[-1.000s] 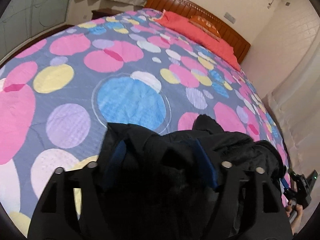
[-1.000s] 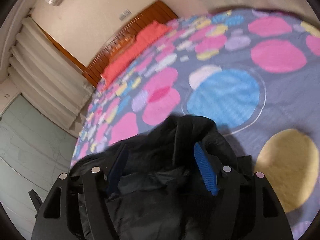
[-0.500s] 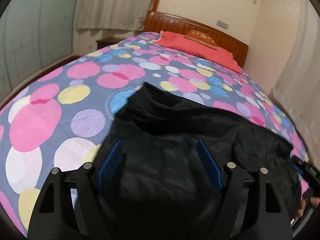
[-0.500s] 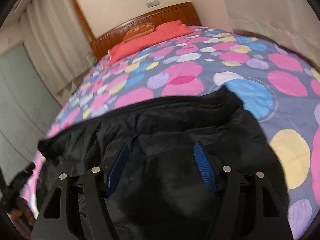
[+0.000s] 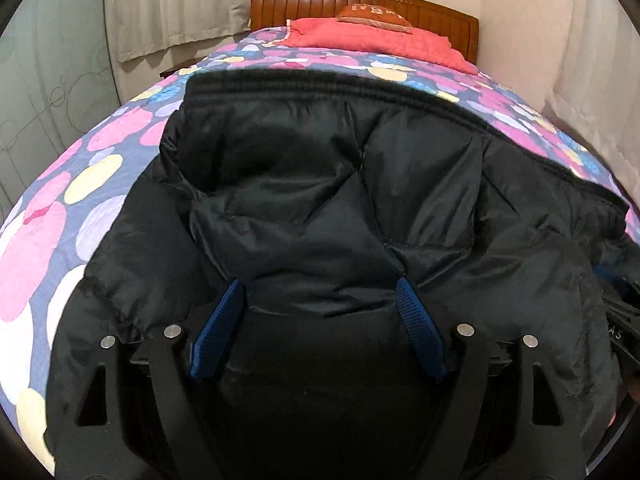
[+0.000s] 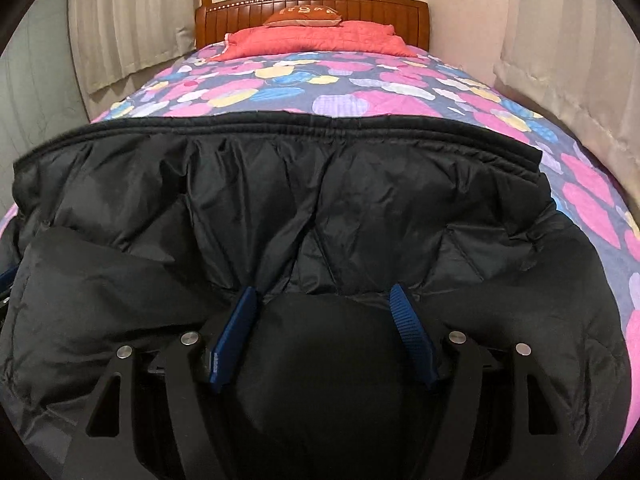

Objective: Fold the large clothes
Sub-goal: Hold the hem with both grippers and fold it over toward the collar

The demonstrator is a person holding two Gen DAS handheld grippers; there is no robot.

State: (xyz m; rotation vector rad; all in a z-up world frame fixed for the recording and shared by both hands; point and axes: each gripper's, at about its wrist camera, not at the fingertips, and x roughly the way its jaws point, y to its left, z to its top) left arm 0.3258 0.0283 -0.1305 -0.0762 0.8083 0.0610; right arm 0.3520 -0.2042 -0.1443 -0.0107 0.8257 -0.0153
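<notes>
A black puffer jacket [image 5: 360,184] lies spread across the near end of the bed, its ribbed hem on the far side; it also fills the right wrist view [image 6: 320,200]. My left gripper [image 5: 320,292] has its blue-padded fingers [image 5: 218,332] wide apart with a puffy fold of the jacket bulging between them. My right gripper [image 6: 324,296] stands the same way, fingers [image 6: 412,332] wide apart with jacket fabric between. Whether either pad presses the fabric is hidden by the folds. The right gripper's edge peeks in at the left wrist view's right side.
The bed has a quilt with coloured circles [image 6: 360,100], a red blanket [image 6: 316,40] and an orange pillow [image 6: 304,16] against the wooden headboard [image 5: 360,0]. Curtains [image 6: 120,32] hang on the left, a wall [image 6: 580,80] close on the right.
The bunched jacket has been spread out flat over the bed, hem away from me. Both grippers have drawn back toward the foot of the bed and levelled, facing the headboard.
</notes>
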